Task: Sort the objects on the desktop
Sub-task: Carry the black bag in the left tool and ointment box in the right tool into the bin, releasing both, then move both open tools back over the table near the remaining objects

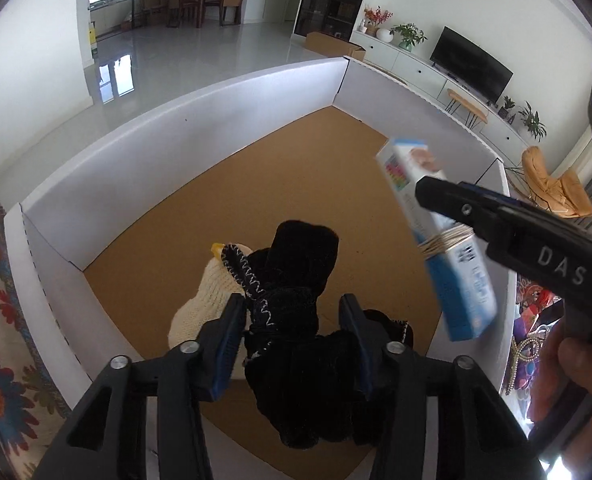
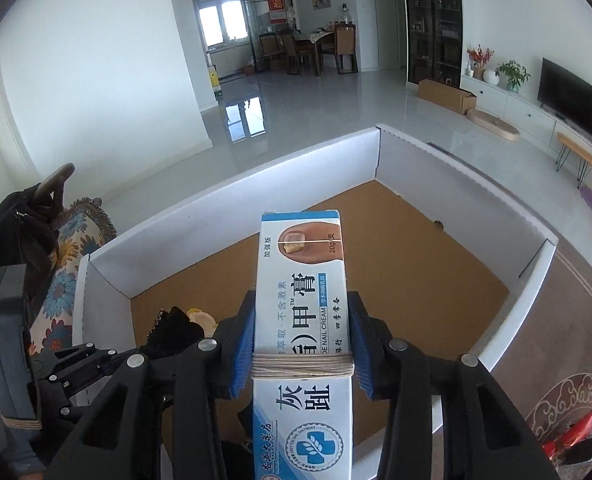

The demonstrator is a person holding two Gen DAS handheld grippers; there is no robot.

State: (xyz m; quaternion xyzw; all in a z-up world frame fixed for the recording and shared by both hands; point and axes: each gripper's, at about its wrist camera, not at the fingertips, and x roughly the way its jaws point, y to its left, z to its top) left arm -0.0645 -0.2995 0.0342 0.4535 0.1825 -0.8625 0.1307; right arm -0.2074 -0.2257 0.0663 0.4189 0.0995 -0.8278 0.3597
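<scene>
Cloth, card and plastic over a cork-brown floor

The black glove looks fuzzy and matt, stitched in pale thread; the cream knit is coarse. The ointment box is smooth printed card, bound with twine. The tray's walls are matt white cardboard, its floor grainy. Gripper pads look like ribbed blue plastic.

A blue-and-white box is showing beside black gloves, a cream knit, and white walls edging brown flooring.

Socks in tray (near its front-left corner); ointment box above tray, right of socks.
</scene>
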